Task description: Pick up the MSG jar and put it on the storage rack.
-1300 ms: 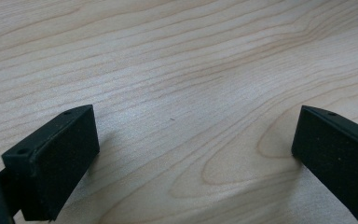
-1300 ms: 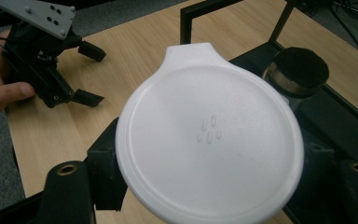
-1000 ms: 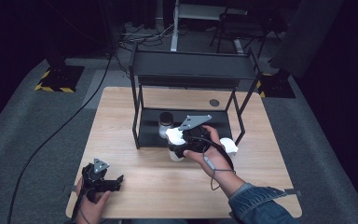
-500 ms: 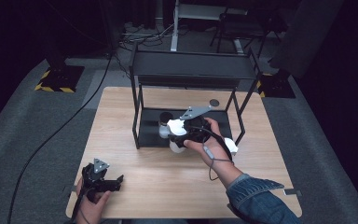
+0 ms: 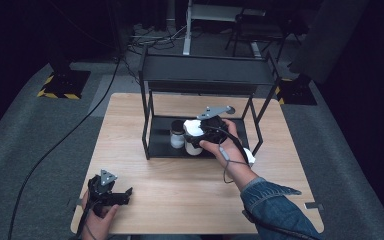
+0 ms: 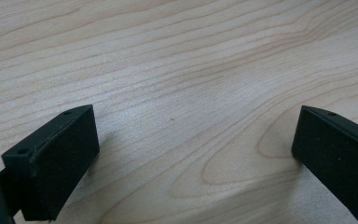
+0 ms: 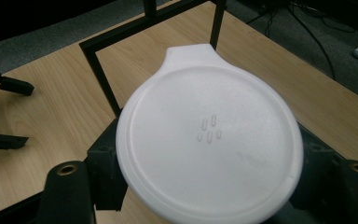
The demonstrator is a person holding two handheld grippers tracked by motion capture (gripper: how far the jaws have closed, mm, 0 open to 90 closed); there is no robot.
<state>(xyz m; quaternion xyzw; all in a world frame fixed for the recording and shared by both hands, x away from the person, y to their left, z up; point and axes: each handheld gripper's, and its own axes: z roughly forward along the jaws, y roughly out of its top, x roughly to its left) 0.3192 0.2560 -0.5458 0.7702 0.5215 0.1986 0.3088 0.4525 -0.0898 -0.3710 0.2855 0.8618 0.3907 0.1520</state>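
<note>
From the high view, a pale wooden table stands on grey carpet in a dark room, with black-and-yellow striped floor plates off its far corners and a black cable trailing across the carpet to the left. A black metal rack sits on the far half of the table, its lower tray holding a small dark-capped jar. The right gripper, held by a hand in a denim sleeve, is at the tray's front, pinching a white-lidded cup just beside the jar; whether the cup rests on the tray cannot be told. The left gripper lies low at the table's near left corner, well apart from the rack. In the left gripper view, the two black pads stand wide apart over bare wood grain, nothing between them. In the right gripper view, the cup's round white lid, with a small tab at its far edge, sits between the jaws, which press on it from both sides; beyond it are the rack's black uprights, the table top and, at far left, the left gripper's jaw tips
</note>
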